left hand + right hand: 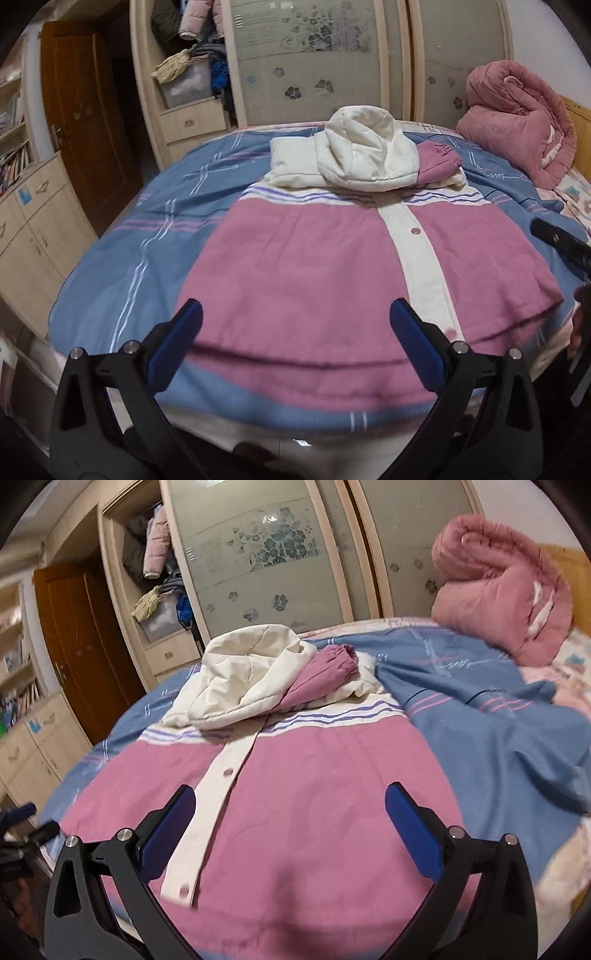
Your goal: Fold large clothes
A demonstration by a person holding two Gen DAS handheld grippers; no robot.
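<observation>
Presently, both claws are seen held above the near edge of a bed covered with a blue sheet [122, 236]. The left claw [295, 339] is spread wide, with nothing between its blue pads [173, 347]; no cloth is touched. The right claw [290, 830] is likewise spread, and nothing is pinched by it.

The jacket [295, 258], pink with a cream button strip [417, 254], is laid flat on the sheet directly ahead of and below both claws. Its hem is nearest the claws. Its cream hood [365, 151] is piled at the far end, well beyond the fingertips. A pink sleeve cuff [332, 668] is folded in beside the hood, ahead and slightly right of the right claw. In the right wrist view the button strip passes under the left finger and ends near its base.

A rolled pink quilt [502, 590] is noted far ahead and to the right of both claws. A wardrobe [317, 62] with frosted sliding doors is seen beyond the bed. A brown door [85, 122] lies far ahead-left.
</observation>
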